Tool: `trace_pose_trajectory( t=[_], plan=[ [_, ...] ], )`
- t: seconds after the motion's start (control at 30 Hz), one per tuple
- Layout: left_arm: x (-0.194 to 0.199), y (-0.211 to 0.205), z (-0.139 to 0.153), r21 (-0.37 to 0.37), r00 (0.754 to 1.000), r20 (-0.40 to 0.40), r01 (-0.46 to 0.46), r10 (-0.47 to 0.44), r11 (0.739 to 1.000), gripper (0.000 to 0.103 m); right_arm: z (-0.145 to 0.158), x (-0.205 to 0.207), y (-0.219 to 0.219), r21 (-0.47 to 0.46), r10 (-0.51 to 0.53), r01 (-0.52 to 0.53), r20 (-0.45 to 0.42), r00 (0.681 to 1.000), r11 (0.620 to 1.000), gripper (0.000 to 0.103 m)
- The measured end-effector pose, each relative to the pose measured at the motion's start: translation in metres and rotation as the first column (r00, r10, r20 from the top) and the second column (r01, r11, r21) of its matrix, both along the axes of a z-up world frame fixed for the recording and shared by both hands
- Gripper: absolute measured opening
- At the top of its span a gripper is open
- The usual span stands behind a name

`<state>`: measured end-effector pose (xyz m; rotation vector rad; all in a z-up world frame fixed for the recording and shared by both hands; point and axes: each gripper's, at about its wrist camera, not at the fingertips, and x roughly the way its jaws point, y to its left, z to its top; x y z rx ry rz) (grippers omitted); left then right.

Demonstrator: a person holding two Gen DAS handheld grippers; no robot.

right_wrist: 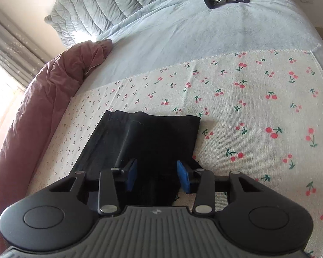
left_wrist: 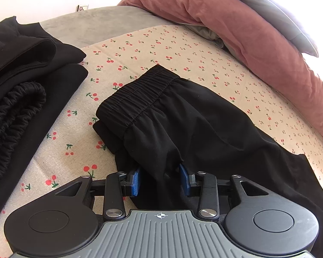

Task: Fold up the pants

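The black pants [left_wrist: 183,116] are laid on the cherry-print cloth [left_wrist: 140,49] that is spread over the bed [right_wrist: 183,25], probably so that a flat and clean surface is given for the folding. They are already doubled lengthwise, one leg on the other, and the gathered elastic waistband [left_wrist: 137,94] is seen at the far end in the left wrist view.

The left claw [left_wrist: 159,178] is closed on a bunch of fabric just below the waistband; the cloth is pinched between the blue pads [left_wrist: 135,181] and pulled into small creases there. It can be judged that this end is held so that it may be lifted or kept in place during the fold.

The right claw [right_wrist: 156,177] is placed over the leg end, near the hems [right_wrist: 152,118]. Its jaws stand apart, with dark fabric lying between them, but it cannot be said that the pads press on it. The grip seems not yet made.

The fabric is thin, smooth and matte, with soft wrinkles. It is judged to slip and sag easily.

A pile of black clothes [left_wrist: 25,71] lies at the left, apart from the pants, and a pink duvet [left_wrist: 236,25] is bunched behind.
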<state>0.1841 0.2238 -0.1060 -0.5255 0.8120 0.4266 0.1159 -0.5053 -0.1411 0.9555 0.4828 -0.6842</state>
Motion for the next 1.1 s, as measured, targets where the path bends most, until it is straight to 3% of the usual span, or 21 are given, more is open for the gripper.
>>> trace_pose_trajectory(
  t=[0.03,0.13,0.2,0.27,0.33,0.4,0.5,0.6,0.73,0.77,0.87,0.93,0.97,1.03,1.1],
  plan=[
    [0.0,0.0,0.0,-0.002,1.0,0.001,-0.003,0.003,1.0,0.036,0.002,0.0,0.001,-0.007,0.003,-0.003,0.012,1.0,1.0,0.0],
    [0.0,-0.001,0.0,0.007,1.0,-0.001,0.0,0.0,1.0,0.036,0.018,0.005,0.007,-0.112,0.032,-0.027,0.043,0.999,0.993,0.0],
    [0.001,-0.001,0.0,0.016,1.0,-0.001,0.002,-0.002,1.0,0.036,0.035,0.009,0.012,-0.256,0.048,-0.038,0.033,0.998,0.966,0.0],
    [0.0,0.001,-0.001,0.011,1.0,0.002,-0.001,0.001,1.0,0.036,0.041,0.009,0.011,-0.329,0.045,-0.034,0.028,0.999,0.944,0.0],
    [-0.001,0.002,-0.001,0.004,1.0,0.005,-0.007,0.007,1.0,0.036,0.038,0.006,0.004,-0.325,-0.002,0.009,0.024,1.0,0.946,0.0],
    [-0.001,0.0,-0.001,0.011,1.0,0.003,-0.008,0.008,1.0,0.037,0.023,0.002,-0.015,-0.257,-0.089,0.081,-0.02,0.996,0.963,0.0],
    [-0.001,-0.002,0.001,0.017,1.0,-0.002,-0.01,0.01,1.0,0.037,-0.003,-0.007,-0.032,-0.149,-0.117,0.104,-0.082,0.99,0.983,0.0],
    [-0.008,-0.003,0.012,0.018,0.999,0.031,-0.034,0.033,0.999,0.041,0.001,-0.02,-0.031,-0.173,-0.155,0.141,-0.07,0.985,0.975,0.0],
    [-0.024,-0.01,0.044,0.13,0.986,0.137,-0.111,0.093,0.985,0.047,0.013,-0.03,-0.023,-0.218,-0.199,0.19,-0.023,0.98,0.957,0.005],
    [-0.027,-0.013,0.051,0.156,0.982,0.162,-0.122,0.097,0.98,0.047,0.015,-0.027,-0.021,-0.218,-0.187,0.178,-0.024,0.982,0.96,0.013],
    [-0.026,-0.026,0.069,0.185,0.976,0.216,-0.036,-0.005,0.982,0.047,0.017,-0.025,-0.007,-0.155,-0.208,0.203,-0.02,0.978,0.967,0.024],
    [-0.015,-0.044,0.08,0.205,0.969,0.228,0.046,-0.094,0.978,0.047,0.02,-0.023,0.009,-0.061,-0.19,0.195,0.079,0.979,0.979,0.025],
    [-0.007,-0.055,0.085,0.225,0.962,0.23,0.097,-0.149,0.97,0.047,0.024,-0.016,0.02,-0.044,-0.136,0.142,0.118,0.984,0.989,0.032],
    [0.011,-0.077,0.093,0.263,0.942,0.205,0.21,-0.267,0.942,0.048,0.032,0.006,0.04,-0.08,-0.006,0.017,0.138,0.99,0.997,0.047],
    [0.036,-0.101,0.099,0.297,0.902,0.159,0.345,-0.402,0.89,0.049,0.041,0.028,0.059,-0.153,0.123,-0.106,0.108,0.987,0.983,0.048]
  ],
)
